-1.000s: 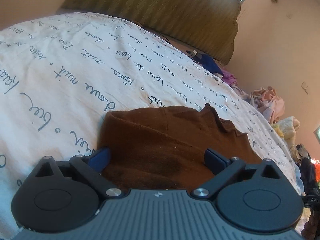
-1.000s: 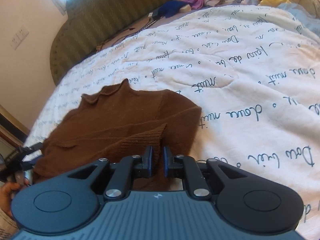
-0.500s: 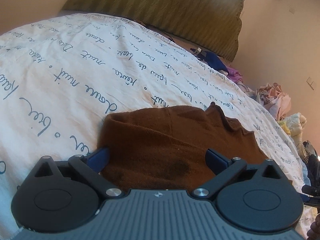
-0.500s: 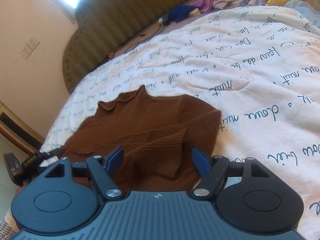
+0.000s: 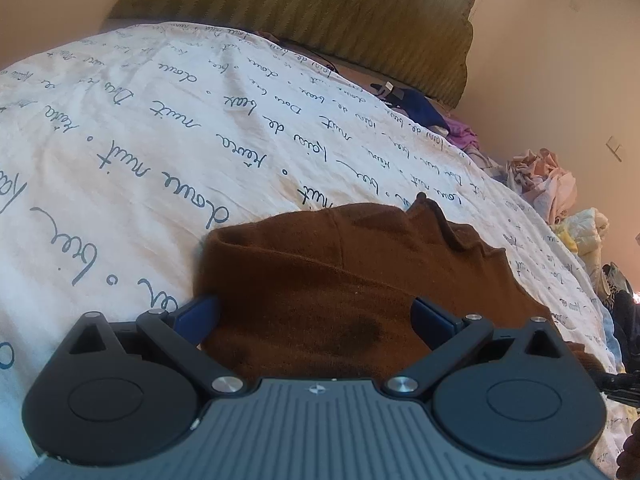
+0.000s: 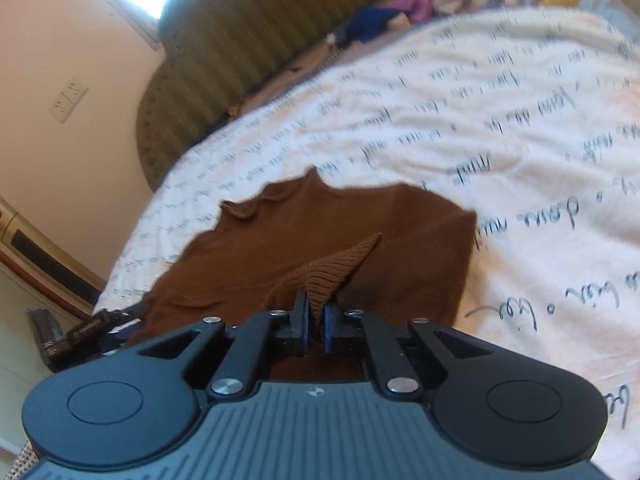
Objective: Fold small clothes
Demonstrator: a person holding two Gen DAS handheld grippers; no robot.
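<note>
right claw (image 6: pixel 316 316): pinched on ribbed cuff (image 6: pixel 340 272)
left claw (image 5: pixel 316 312): wide, straddling brown sweater (image 5: pixel 340 280)
sweater: on quilt (image 5: pixel 140 140), collar at 12
risk: thin pinch, cuff slips out mid-fold

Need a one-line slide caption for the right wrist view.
Right claw shut on the brown sweater's ribbed cuff, lifting it above the bedspread.

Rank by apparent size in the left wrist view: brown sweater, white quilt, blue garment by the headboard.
1. white quilt
2. brown sweater
3. blue garment; it lies farthest from the camera, so its true size is unsure.
</note>
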